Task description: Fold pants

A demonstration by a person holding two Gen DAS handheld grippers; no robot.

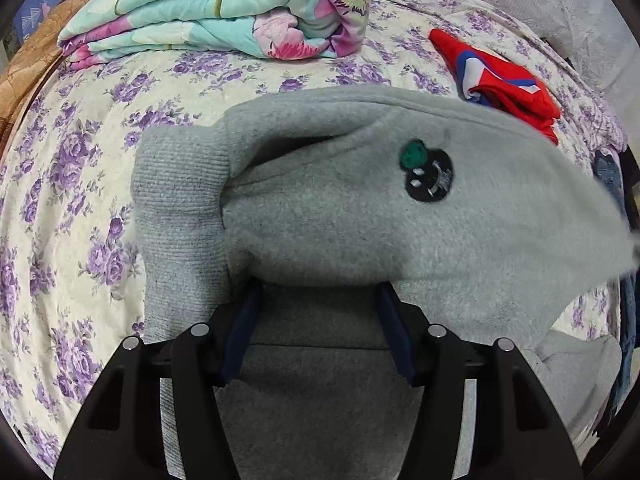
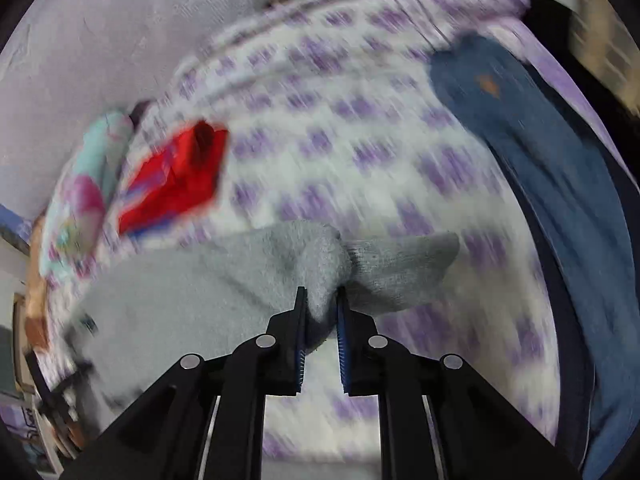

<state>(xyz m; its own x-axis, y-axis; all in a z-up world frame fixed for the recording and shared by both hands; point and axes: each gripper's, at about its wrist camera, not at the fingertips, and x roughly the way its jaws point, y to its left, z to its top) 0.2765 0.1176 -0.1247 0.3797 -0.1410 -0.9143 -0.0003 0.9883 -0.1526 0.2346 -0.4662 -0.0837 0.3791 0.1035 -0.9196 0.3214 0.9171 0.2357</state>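
Note:
Grey fleece pants (image 1: 340, 220) with a black and green patch (image 1: 428, 172) lie on the purple-flowered bedspread (image 1: 80, 168), one layer folded over. My left gripper (image 1: 319, 284) points down at them, jaws wide apart over flat grey cloth. The folded layer hides both fingertips. The ribbed cuff (image 1: 176, 208) hangs at the left. In the right wrist view, which is blurred, my right gripper (image 2: 321, 292) is shut on a bunch of the grey pants (image 2: 224, 276). Their ribbed cuff (image 2: 404, 272) sticks out to the right of the pads, above the bed.
A folded floral quilt (image 1: 224, 12) lies at the far side of the bed. A red, white and blue garment (image 1: 504, 84) (image 2: 176, 176) sits nearby. Blue jeans (image 2: 540, 168) lie along the bed's edge. A brown blanket (image 1: 28, 72) is at the left.

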